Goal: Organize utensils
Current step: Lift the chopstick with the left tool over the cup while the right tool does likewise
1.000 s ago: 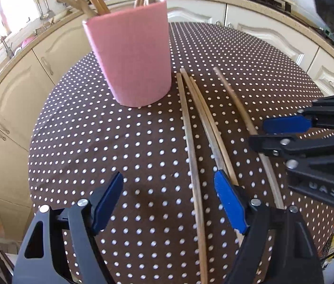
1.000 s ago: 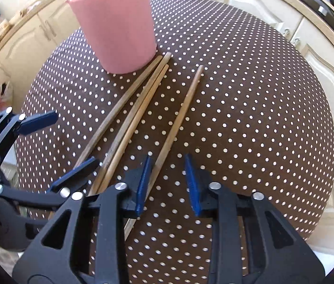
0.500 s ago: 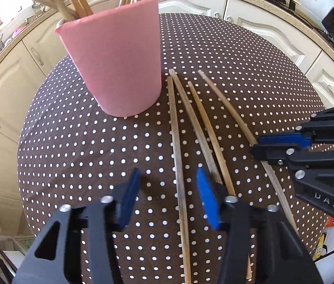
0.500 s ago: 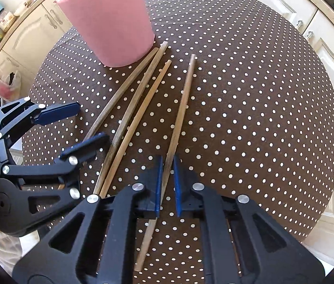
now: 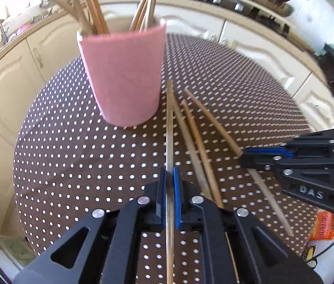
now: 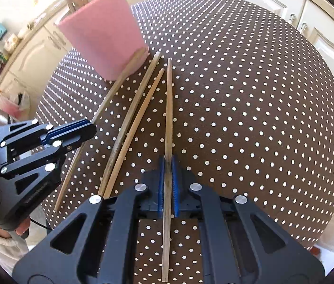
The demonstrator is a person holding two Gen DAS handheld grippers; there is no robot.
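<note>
Sticks on the tablecloth (image 5: 67, 146): four (image 5: 169, 127)
Pink cups (image 5: 124, 75): one, at 11 o'clock of the sticks
Grippers: two (image 5: 169, 189) (image 6: 168, 184)

Right of the pink cup (image 6: 103, 37), the dotted tablecloth (image 6: 249, 108) lies open and wide. Just beside the cup's base, two loose chopsticks (image 6: 129, 127) lie between both grippers, crowding that lane; upright sticks (image 5: 91, 7) fill the cup's mouth.

Pink cup (image 5: 122, 75), brown tablecloth (image 5: 72, 146) (white-dotted), tan sticks (image 5: 197, 137), blue-padded tongs (image 5: 169, 184).

Four chopsticks (image 5: 191, 127) lie right of cup (image 5: 122, 75)
</note>
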